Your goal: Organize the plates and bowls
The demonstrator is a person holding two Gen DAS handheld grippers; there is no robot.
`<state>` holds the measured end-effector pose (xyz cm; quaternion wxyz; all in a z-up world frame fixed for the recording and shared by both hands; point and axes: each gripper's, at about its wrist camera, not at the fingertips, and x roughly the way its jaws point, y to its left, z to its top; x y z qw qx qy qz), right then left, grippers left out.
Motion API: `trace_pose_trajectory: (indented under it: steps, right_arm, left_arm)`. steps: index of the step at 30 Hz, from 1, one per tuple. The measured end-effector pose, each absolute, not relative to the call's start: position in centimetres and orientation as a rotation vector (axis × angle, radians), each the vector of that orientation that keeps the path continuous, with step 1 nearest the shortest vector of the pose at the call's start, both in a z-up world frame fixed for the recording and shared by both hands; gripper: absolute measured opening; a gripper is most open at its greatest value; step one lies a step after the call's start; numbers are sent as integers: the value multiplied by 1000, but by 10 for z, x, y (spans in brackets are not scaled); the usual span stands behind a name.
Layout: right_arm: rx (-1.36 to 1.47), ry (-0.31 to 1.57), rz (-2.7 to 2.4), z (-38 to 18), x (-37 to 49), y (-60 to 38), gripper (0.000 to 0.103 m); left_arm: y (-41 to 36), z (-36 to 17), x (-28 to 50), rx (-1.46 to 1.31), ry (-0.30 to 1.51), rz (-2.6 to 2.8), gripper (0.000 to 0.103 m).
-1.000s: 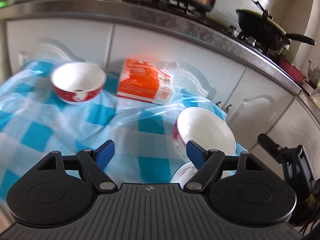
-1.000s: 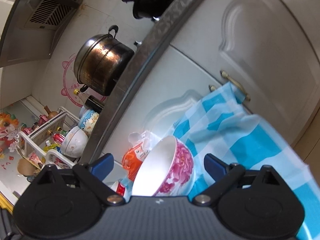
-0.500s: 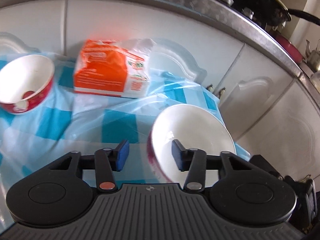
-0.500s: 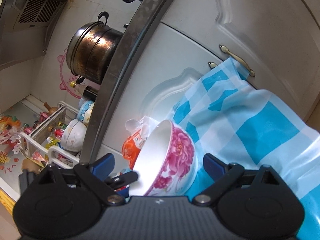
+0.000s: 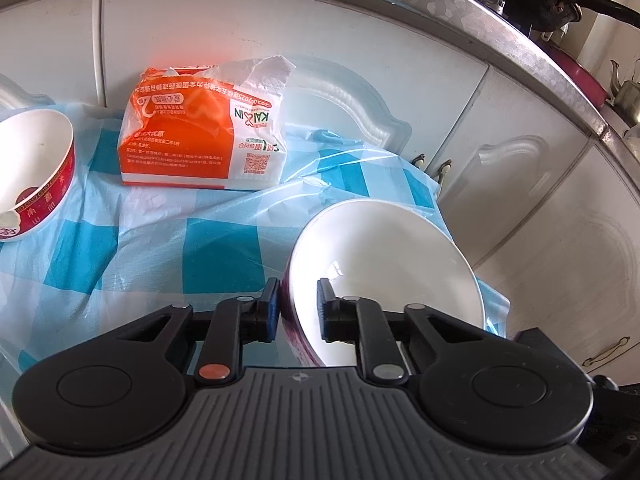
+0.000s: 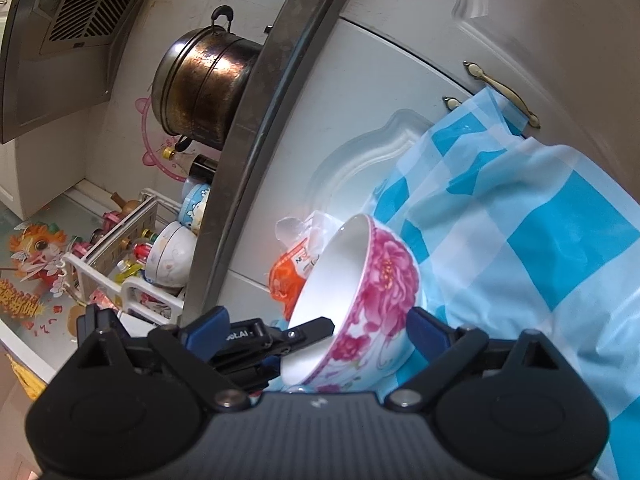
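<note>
A white bowl with pink flowers [image 5: 384, 264] sits tilted on the blue checked cloth [image 5: 160, 256]. My left gripper [image 5: 297, 310] is shut on its near rim, one finger inside and one outside. In the right wrist view the same flowered bowl [image 6: 360, 300] stands between the wide-open fingers of my right gripper [image 6: 316, 330], and the left gripper's finger [image 6: 308, 330] shows at its rim. A red-banded white bowl [image 5: 32, 176] sits at the far left of the cloth.
An orange and white tissue pack [image 5: 204, 136] lies at the back of the cloth against white cabinet doors [image 5: 360, 80]. A steel counter edge [image 5: 520, 52] runs above. A large pot [image 6: 204, 88] and a dish rack with bowls [image 6: 160, 260] stand on the counter.
My left gripper moved forward and right to the flowered bowl and shut on its rim. The right gripper stayed open around the bowl.
</note>
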<state>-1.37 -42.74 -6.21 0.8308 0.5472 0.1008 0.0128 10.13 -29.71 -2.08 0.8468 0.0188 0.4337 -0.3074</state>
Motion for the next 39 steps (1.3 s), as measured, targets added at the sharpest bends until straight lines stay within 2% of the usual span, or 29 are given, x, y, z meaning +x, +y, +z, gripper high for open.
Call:
trace_pose_trajectory:
  steps: [4,16,19,30,39]
  right_arm:
    - [1135,212,32,-59,-13,-425,100]
    - [1012,145,88,-40,-14,-415,99]
    - [1060,135,86,-46,-16,-420,93]
    - [1113,203,-48,-61,-17,-432,92]
    - [1117,218,2,-63,-13,-430,92]
  left_arm:
    - [-292,-18,97,31,894,-651,12]
    - [-274,-9,89,11,845,-644,16]
    - [-270,-14,94,-13,876,-632,14]
    - [-270,-23,105,-35,890,-650,15]
    - [-288,-30,102,93,894,-766,17]
